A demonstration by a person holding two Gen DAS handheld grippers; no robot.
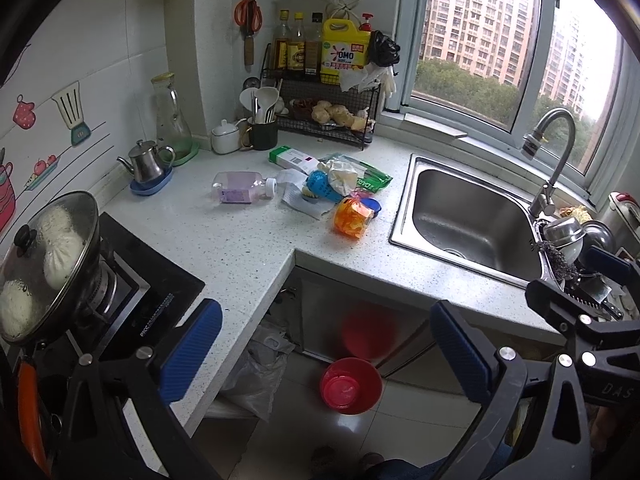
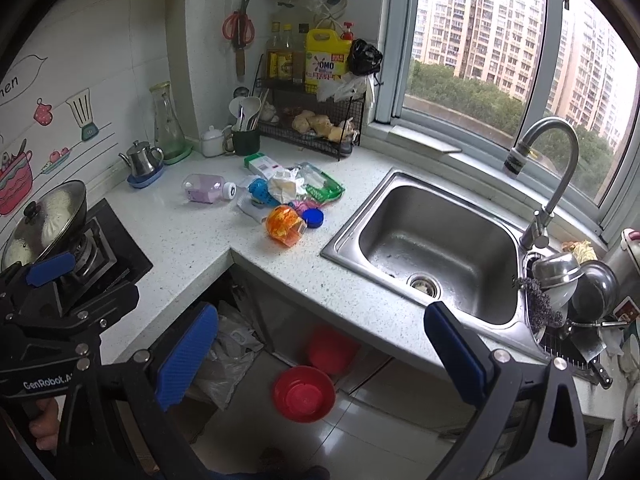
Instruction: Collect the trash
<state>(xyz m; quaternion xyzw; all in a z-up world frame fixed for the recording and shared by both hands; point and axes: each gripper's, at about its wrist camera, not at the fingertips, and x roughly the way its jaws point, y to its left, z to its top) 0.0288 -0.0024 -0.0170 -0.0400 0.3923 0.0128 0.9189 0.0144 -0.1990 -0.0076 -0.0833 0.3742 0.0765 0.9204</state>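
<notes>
Nothing is picked up yet: both the left gripper (image 1: 326,350) and right gripper (image 2: 320,354) are spread wide and empty, so next one must reach toward 12 o'clock to the trash (image 1: 340,188) on the counter (image 1: 240,240).

On the tabletop (image 2: 192,240) lies one clear bottle (image 2: 205,188) with pinkish contents, one orange wrapper (image 2: 285,225), one blue lid (image 2: 313,217), one green packet (image 2: 325,186), one green-and-white box (image 2: 262,164), one crumpled white tissue (image 2: 285,187) and one blue perforated ball (image 2: 260,191). Toward the back edge stand one steel teapot (image 2: 141,160), one glass carafe (image 2: 166,122), one white lidded pot (image 2: 212,141) and one dark utensil cup (image 2: 246,140). The wire rack (image 2: 312,120) carries three dark bottles (image 1: 298,42) and one yellow jug (image 2: 326,58). One pair of red scissors (image 2: 239,26) hangs on the wall. There is one sink (image 2: 432,240), one tap (image 2: 548,168), one lidded pan (image 2: 48,220) and, on the floor, one red bowl (image 2: 304,394).
</notes>
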